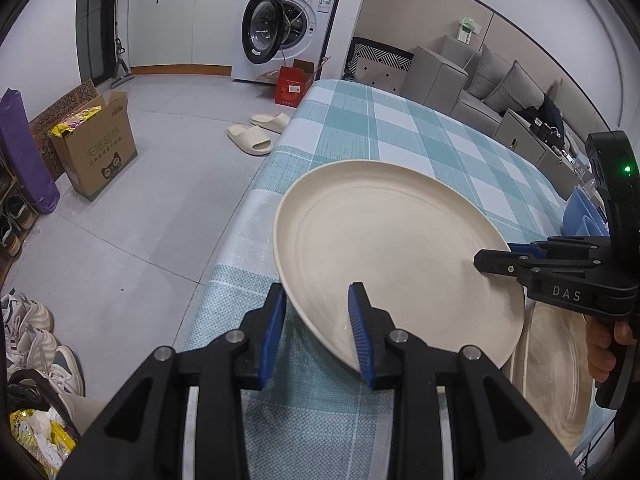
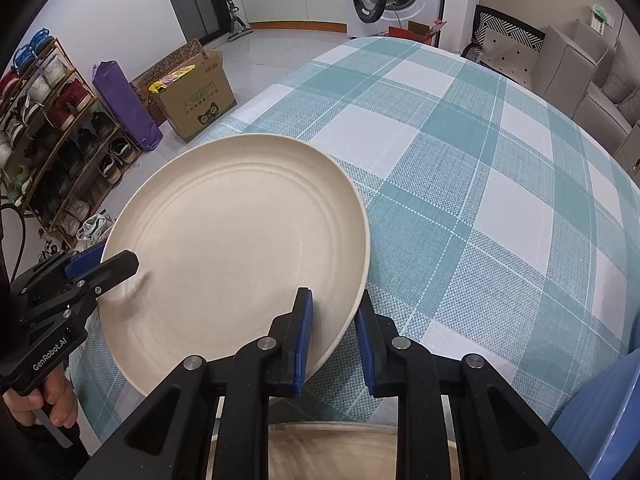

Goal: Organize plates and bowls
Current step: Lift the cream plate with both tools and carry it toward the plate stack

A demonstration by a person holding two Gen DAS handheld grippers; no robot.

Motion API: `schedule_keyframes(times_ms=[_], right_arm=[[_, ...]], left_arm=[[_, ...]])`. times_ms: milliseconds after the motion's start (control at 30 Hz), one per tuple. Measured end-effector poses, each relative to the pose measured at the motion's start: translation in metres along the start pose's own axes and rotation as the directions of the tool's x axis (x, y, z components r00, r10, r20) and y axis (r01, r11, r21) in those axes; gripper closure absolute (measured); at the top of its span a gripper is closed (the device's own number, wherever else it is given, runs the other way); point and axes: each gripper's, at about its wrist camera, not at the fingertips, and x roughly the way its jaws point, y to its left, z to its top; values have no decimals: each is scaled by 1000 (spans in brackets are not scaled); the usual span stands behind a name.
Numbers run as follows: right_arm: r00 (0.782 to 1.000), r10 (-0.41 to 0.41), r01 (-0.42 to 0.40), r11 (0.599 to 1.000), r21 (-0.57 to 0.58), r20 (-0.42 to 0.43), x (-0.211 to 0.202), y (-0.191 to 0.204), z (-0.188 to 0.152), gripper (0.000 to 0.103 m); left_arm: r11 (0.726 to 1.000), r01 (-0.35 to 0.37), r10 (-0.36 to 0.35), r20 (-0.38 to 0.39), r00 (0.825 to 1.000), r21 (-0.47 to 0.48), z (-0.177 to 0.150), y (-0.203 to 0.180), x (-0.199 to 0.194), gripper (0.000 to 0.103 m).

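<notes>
A large round cream-coloured plate is being carried, tilted, just above a table spread with a teal-and-white checked cloth, gripped at two places on its rim. The left gripper, black-framed with blue ribbed pads, is pinching the plate's near edge, its jaws drawn close with the rim between them. The right gripper is clamping the opposite edge in the same way, its jaws nearly together on the rim. A person's hand is showing on the left gripper's handle.

Just below the lifted plate, toward the person, a second pale round plate is lying flat on the cloth, and it appears to be the stack the carried plate is heading for. Beside that plate, on the right, blue dishes are waiting, only partly in view; whether they are bowls or plates cannot be told.

By the look of things, the sorting is under way but far from finished: one plate is resting in place, one is in the air, and the blue pieces are yet to be dealt with. Beyond the plate, the rest of the cloth is lying bare.
</notes>
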Motion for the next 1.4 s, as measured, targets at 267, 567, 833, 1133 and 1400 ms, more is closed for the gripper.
schedule_keyframes(times_ms=[267,567,833,1133,1400], right_arm=[[1000,-4,5,1000,-10,28,-10,3,1,82],[998,-5,6,1000,-12,57,-26,3,-1,82],[997,-12,13,1000,-11,78,-42,-2,-7,82],[995,-24,24,1000,6,93,-61,-12,-21,82],[993,-38,35,999,28,112,-81,-23,-36,82]], left_arm=[[1000,-2,2,19,1000,4,2,-3,-7,72],[1000,-1,1,46,999,16,4,-8,-20,72],[999,17,-19,57,998,39,4,-19,-28,72],[997,40,-44,61,997,68,3,-34,-37,72],[993,50,-58,68,996,107,1,-53,-47,72]])
